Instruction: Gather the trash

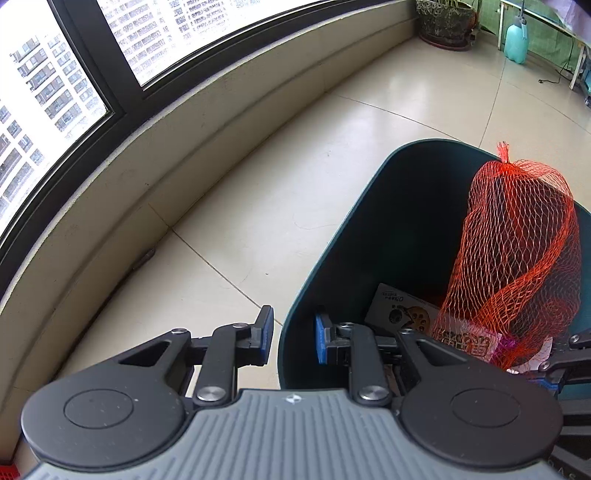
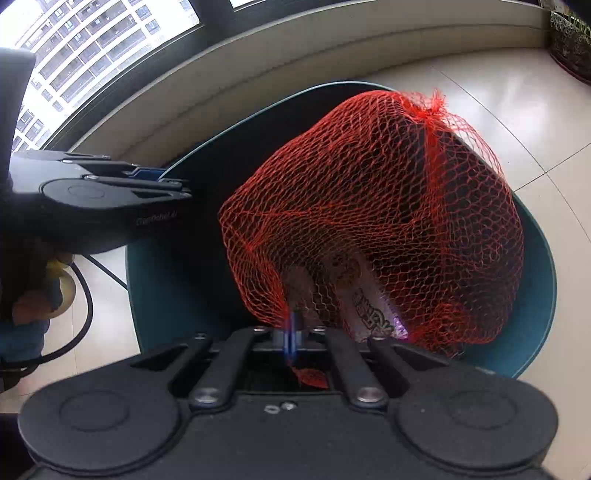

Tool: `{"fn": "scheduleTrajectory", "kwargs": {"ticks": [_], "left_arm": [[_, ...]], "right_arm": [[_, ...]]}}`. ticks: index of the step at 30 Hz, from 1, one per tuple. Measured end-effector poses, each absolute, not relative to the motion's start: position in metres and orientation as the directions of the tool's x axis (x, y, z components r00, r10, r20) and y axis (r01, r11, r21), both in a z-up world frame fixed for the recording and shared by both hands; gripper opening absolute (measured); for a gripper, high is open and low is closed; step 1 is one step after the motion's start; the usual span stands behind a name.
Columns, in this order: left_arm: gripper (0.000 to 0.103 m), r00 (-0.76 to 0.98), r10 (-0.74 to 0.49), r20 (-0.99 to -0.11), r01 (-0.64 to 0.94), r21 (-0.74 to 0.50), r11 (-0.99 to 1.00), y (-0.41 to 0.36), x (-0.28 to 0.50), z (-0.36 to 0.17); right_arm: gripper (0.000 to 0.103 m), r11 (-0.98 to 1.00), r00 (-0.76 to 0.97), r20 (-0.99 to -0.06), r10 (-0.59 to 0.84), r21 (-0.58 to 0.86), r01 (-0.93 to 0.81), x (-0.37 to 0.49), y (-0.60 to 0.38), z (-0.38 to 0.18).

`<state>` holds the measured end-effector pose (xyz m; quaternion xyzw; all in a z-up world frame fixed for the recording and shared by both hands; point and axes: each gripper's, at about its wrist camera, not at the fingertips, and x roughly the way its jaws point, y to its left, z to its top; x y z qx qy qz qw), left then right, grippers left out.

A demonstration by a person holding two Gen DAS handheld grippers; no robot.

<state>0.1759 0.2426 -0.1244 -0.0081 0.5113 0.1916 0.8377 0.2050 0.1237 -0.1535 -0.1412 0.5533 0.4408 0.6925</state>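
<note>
Netting everywhere on my right cam: the red mesh bag [image 2: 373,218] fills most of the view, and my right gripper [image 2: 291,334] has its blue pads pinched together on a bit of the mesh at the bag's lower edge, with a small tuft of red poking out behind the pads. So that one's clamped on the bag, no gap between the fingers. The bag hangs over the open mouth of the dark teal bin [image 2: 537,280], knotted end up top toward the far rim, and through the mesh I can see a pale printed wrapper [image 2: 364,295] near the bottom. Left side is a different story. My left gripper [image 1: 293,339] is spread open and holds nothing, and its fingers straddle the bin's near wall: one blue pad sits outside over the floor, the other inside the bin. From that cam the bin [image 1: 332,258] stands on the cream floor tiles [image 1: 258,166] near the low wall under the window [image 1: 74,74], and there's a flat card with a printed picture [image 1: 400,312] lying down inside it, just beside the bag [image 1: 517,240]. The bag shows up there at the right, partly inside the rim. Farther back I can make out a plant pot [image 1: 445,22] and a light green spray bottle [image 1: 516,40] near the far wall.
</note>
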Motion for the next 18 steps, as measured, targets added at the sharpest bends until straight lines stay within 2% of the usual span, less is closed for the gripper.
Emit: {"fn": "scheduleTrajectory", "kwargs": {"ticks": [4,6,9,10,13,15,17,18], "left_arm": [[0.022,0.407,0.305,-0.861,-0.330,0.173,0.928,0.244,0.175,-0.124],[0.022,0.409,0.305,-0.860,-0.327,0.174,0.929,0.244,0.175,-0.124],[0.022,0.411,0.308,-0.858,-0.319,0.182,0.930,0.244,0.174,-0.124],[0.022,0.411,0.308,-0.858,-0.319,0.181,0.930,0.244,0.174,-0.124],[0.022,0.412,0.305,-0.859,-0.319,0.177,0.931,0.245,0.174,-0.124],[0.023,0.414,0.306,-0.857,-0.319,0.178,0.931,0.244,0.174,-0.123],[0.022,0.421,0.306,-0.854,-0.315,0.179,0.932,0.243,0.173,-0.122],[0.022,0.426,0.307,-0.851,-0.311,0.181,0.933,0.241,0.172,-0.121]], "right_arm": [[0.001,0.548,-0.053,-0.894,0.444,0.318,-0.773,0.192,0.128,-0.161],[0.004,0.554,-0.059,-0.900,0.431,0.316,-0.771,0.188,0.131,-0.165],[0.013,0.580,-0.027,-0.915,0.403,0.278,-0.765,0.188,0.134,-0.168],[0.019,0.591,-0.003,-0.918,0.397,0.258,-0.765,0.186,0.132,-0.166],[0.023,0.611,0.015,-0.907,0.420,0.271,-0.744,0.192,0.122,-0.157],[0.031,0.616,0.043,-0.897,0.440,0.267,-0.741,0.195,0.113,-0.148],[0.046,0.626,0.073,-0.891,0.447,0.254,-0.737,0.191,0.108,-0.143],[0.047,0.633,0.091,-0.886,0.455,0.250,-0.733,0.191,0.104,-0.138]]}}
